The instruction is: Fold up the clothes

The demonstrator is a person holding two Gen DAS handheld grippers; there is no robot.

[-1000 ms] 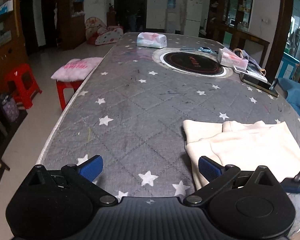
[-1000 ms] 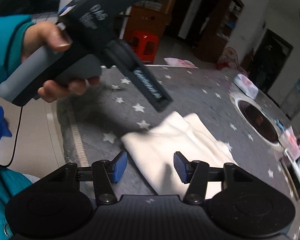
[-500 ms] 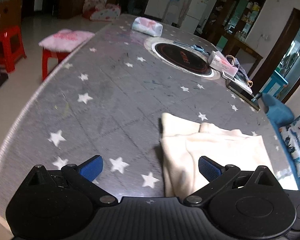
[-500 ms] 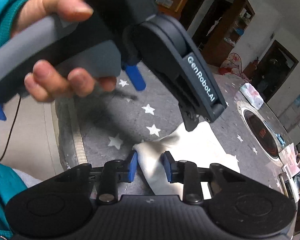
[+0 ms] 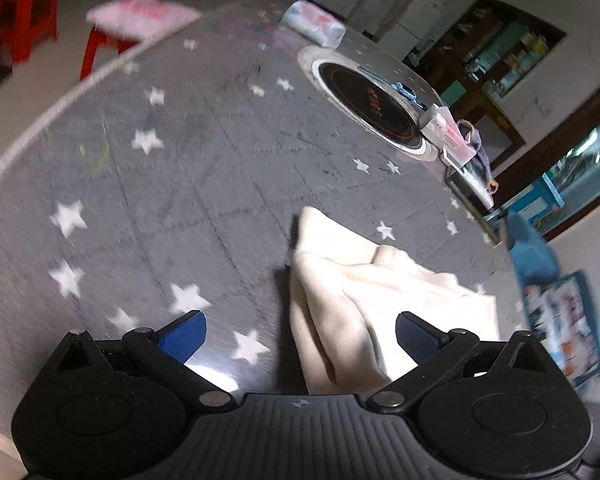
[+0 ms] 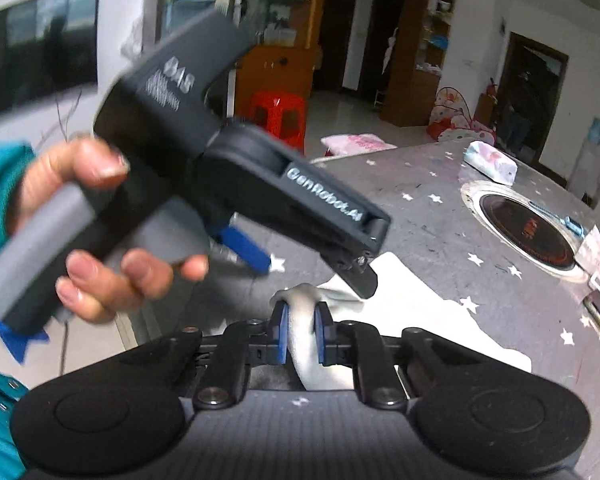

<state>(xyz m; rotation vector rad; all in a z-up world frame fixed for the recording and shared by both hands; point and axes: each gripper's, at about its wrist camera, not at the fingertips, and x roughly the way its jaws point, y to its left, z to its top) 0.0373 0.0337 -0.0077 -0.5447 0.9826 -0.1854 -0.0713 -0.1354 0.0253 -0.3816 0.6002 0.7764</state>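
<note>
Cream garment [image 5: 384, 300] lies folded on star-print table [image 5: 180, 184], nearer than the round cooktop [image 5: 368, 108]. Right gripper [image 6: 300, 334] pinches its bunched corner tight. Left gripper [image 5: 300, 336] spread wide above it, holding nothing.

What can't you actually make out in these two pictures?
- Left wrist view: the near edge of the cream fleece garment is hidden under the open left claw body.
- Right wrist view: the fabric pinched in the right claw hides how many layers it holds.
- Both views: motion blur; print on the pink-white tissue pack is unreadable.
</note>
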